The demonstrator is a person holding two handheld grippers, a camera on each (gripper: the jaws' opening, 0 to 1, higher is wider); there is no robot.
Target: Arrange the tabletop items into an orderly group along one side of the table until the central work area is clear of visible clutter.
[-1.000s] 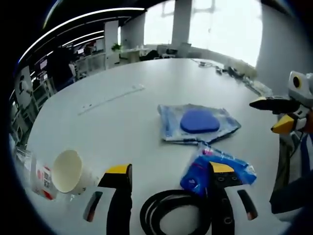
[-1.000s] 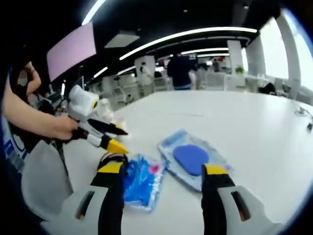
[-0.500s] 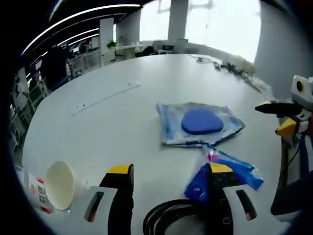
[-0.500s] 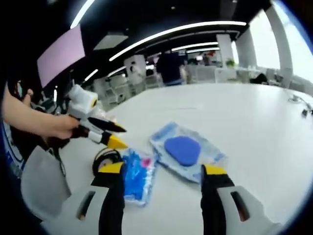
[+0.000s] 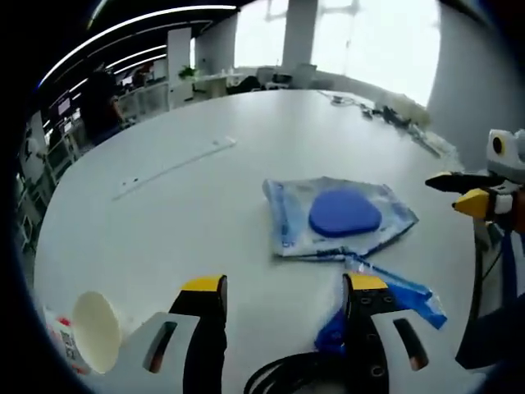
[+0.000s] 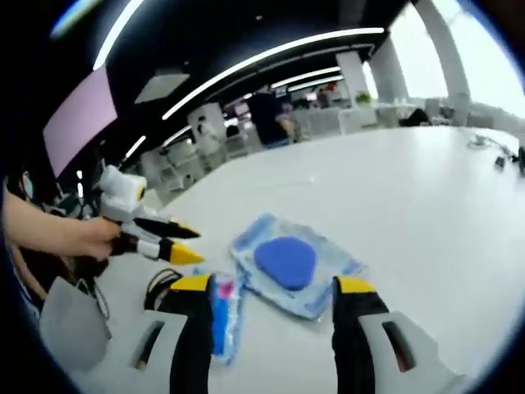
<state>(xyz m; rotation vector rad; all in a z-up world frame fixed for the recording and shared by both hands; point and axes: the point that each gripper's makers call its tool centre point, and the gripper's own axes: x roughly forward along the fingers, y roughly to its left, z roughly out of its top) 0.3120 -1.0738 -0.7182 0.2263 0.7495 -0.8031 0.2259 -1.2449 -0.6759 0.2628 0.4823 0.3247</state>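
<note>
Presently both my grippers hang above the table (image 5: 164, 213) with nothing held: the left gripper (image 5: 283, 287) has its jaws wide apart and empty, and the right gripper (image 6: 271, 287) likewise stands wide open with bare tabletop between its jaws. The clutter sits toward the near edge. A clear bag with a blue pad (image 5: 340, 215) lies flat near the middle; a blue packet (image 5: 385, 300) lies just beside it, partly behind my left gripper's right jaw; a black cable loop (image 5: 287, 376) lies below and between the left jaws; a paper cup (image 5: 92, 331) lies on its side off to the left, touching a small printed pack (image 5: 57, 336). In the right gripper view the same bag (image 6: 287, 264), packet (image 6: 223, 316) and cable (image 6: 160, 286) lie close together, with the left gripper (image 6: 176, 242) reaching in over them. Risks, as I judge them: both grippers converge on one tight cluster, so they may collide. The bag and packet are thin and slick, so a jaw may slide over them or pinch both at once. The cable could snag a jaw and drag its neighbours. The tipped cup may roll toward the edge if nudged.
</note>
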